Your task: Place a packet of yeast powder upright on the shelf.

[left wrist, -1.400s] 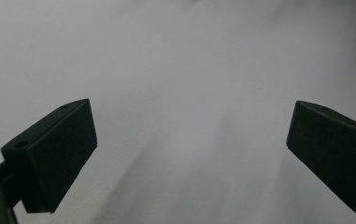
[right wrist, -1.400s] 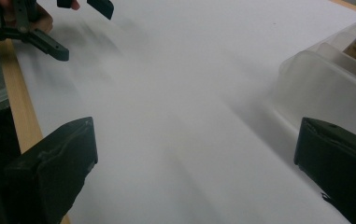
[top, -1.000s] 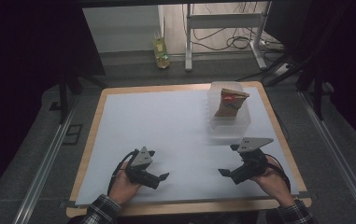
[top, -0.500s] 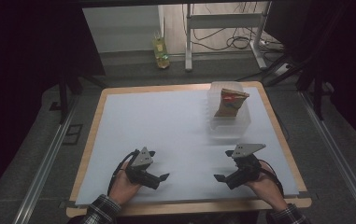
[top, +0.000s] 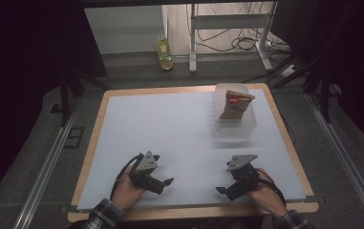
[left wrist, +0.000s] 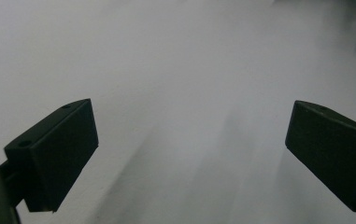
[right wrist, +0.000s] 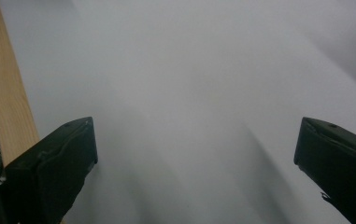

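Observation:
Near the front edge of the white table top (top: 170, 124), my two grippers lie low over the surface, each held in a hand. The left gripper (top: 163, 179) points right, and the left gripper view has its black jaws wide apart (left wrist: 189, 154) over bare white. The right gripper (top: 223, 183) points left, jaws spread equally wide (right wrist: 194, 163), with nothing between them. A clear plastic container (top: 233, 129) stands at the back right, well away from both. A brown packet with a red patch (top: 234, 106) stands upright in it.
The table's wooden rim (top: 194, 211) runs just behind the hands, and it appears beside the right gripper's jaw (right wrist: 7, 84). On the floor beyond the table stand a yellow-green bottle (top: 164, 50), metal stand legs (top: 192, 38) and cables (top: 246, 43).
The right gripper has slid left and nearer to the front edge and turned to point left. The left gripper has stayed put.

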A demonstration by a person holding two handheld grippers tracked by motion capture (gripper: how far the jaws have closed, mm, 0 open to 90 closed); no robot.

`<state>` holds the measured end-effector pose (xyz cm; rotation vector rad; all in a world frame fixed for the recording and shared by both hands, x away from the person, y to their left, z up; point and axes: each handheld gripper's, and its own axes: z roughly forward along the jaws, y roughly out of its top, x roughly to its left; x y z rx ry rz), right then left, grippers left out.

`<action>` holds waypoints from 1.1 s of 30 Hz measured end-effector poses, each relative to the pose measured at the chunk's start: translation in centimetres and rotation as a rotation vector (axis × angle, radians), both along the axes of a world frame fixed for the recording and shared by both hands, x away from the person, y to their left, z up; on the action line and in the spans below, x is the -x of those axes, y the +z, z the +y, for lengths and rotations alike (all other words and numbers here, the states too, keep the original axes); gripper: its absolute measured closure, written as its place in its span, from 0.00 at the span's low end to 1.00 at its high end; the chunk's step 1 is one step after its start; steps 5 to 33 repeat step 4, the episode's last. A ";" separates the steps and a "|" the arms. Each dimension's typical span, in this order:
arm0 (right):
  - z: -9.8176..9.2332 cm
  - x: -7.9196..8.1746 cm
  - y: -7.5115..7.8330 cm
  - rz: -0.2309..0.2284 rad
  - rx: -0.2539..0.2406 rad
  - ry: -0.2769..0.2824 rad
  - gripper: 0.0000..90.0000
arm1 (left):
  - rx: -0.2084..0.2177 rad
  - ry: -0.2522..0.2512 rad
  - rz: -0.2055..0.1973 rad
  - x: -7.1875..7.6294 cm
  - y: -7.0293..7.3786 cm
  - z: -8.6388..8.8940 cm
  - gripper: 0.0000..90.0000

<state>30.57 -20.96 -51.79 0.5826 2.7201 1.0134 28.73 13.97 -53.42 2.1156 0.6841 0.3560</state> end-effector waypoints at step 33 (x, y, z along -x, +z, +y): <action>0.0 0.1 0.0 -0.003 -0.012 0.008 0.00 | -0.001 0.008 -0.007 -0.1 0.1 0.0 0.03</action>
